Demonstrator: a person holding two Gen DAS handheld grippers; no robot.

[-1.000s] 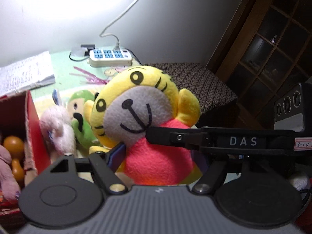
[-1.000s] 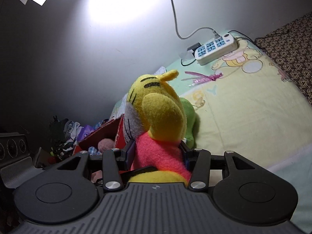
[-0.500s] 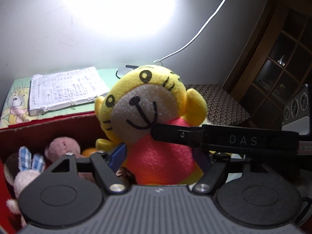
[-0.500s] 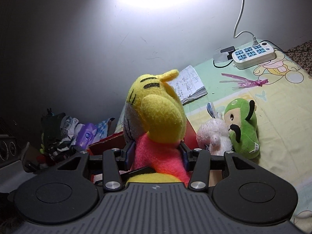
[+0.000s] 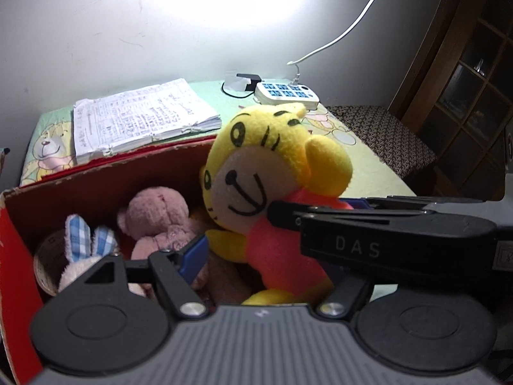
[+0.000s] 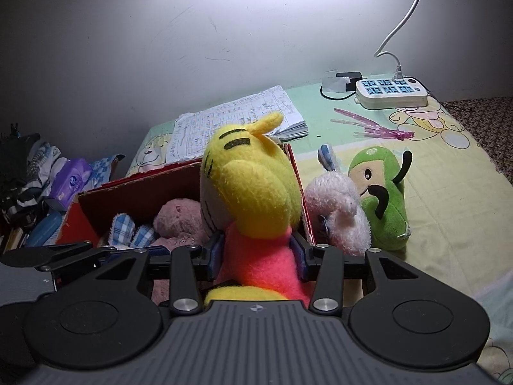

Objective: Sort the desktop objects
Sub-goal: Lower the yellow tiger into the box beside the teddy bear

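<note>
- The right gripper (image 6: pixel 256 256) clamps the yellow tiger plush (image 6: pixel 253 192) by its pink body, over the red box's (image 6: pixel 96 205) right edge.
- The left gripper (image 5: pixel 272 256) stands spread beside that plush.

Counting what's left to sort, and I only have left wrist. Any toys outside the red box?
Observer: Yes. A green plush and a white plush lie just right of the box, outside it.
Operator: Right tongs' grip on the tiger?
Observer: The right tongs clamp the tiger plush at its pink body, one pad on each side.
Operator: Anything left of the box?
Observer: A purple tissue pack, among clutter.
</note>
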